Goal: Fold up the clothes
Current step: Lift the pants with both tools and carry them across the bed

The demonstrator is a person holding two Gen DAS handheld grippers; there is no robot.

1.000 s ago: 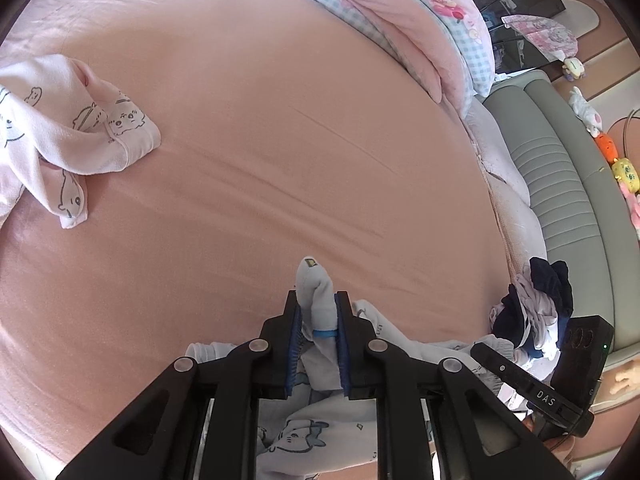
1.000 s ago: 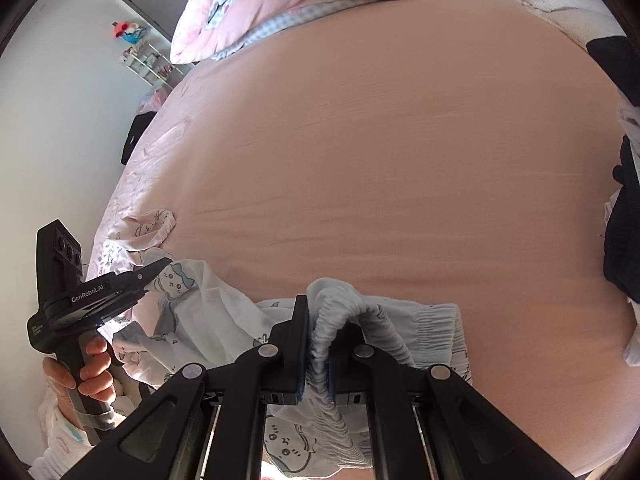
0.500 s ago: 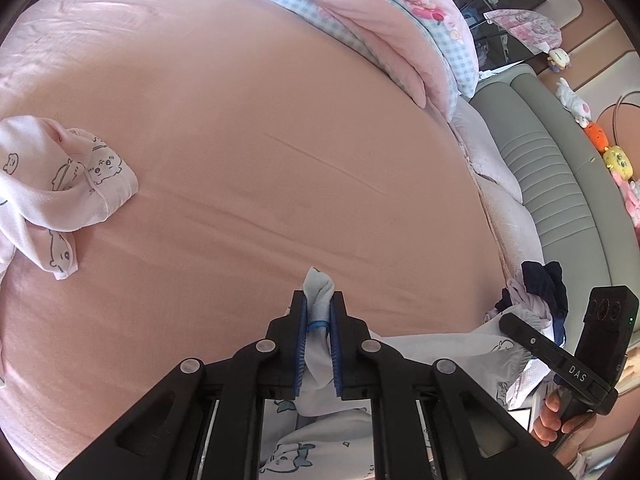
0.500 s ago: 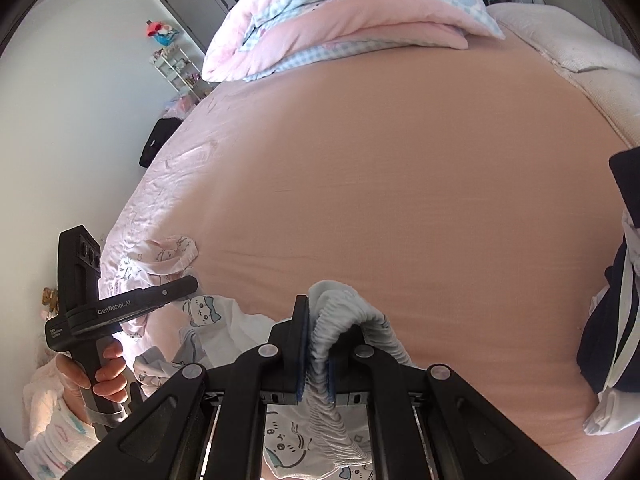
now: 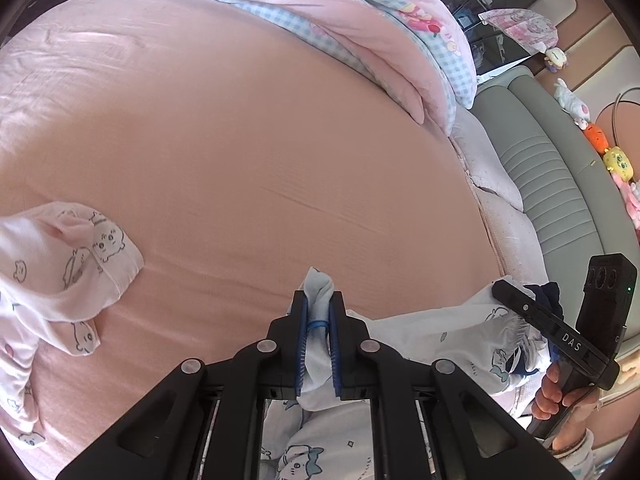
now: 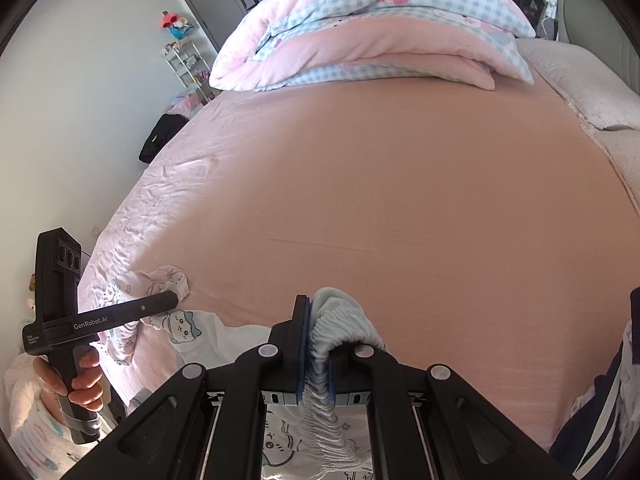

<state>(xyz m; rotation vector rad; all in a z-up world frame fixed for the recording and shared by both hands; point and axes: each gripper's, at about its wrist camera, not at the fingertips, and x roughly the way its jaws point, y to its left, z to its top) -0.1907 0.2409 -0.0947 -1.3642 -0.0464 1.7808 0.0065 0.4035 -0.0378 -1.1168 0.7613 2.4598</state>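
Pyjama trousers [image 5: 432, 332], white with little blue cartoon animals, hang between the two grippers at the near edge of the bed [image 5: 248, 152]. The left gripper [image 5: 318, 312] is clamped tight on a bunched corner of the cloth, and the right gripper [image 6: 318, 340] is clamped on the gathered elastic waistband [image 6: 340, 320].

Each grip holds only a small pinch of fabric, so I judge a hard tug apart could pull a corner free and drop one side onto the sheet in a heap. The loose middle sags below both grippers and could land creased or doubled under itself when laid down. To the near left lies a pink printed garment [image 5: 68, 264]; the trousers could drape over it if set down too far that way. A dark pile [image 6: 600, 400] sits at the near right edge.

Readable writing: "DAS" on the right gripper's body in the left view, and "GenRobot.AI" on the left gripper's body in the right view. Farther off, the folded quilt [image 6: 380, 28] bears cartoon prints, no legible words.
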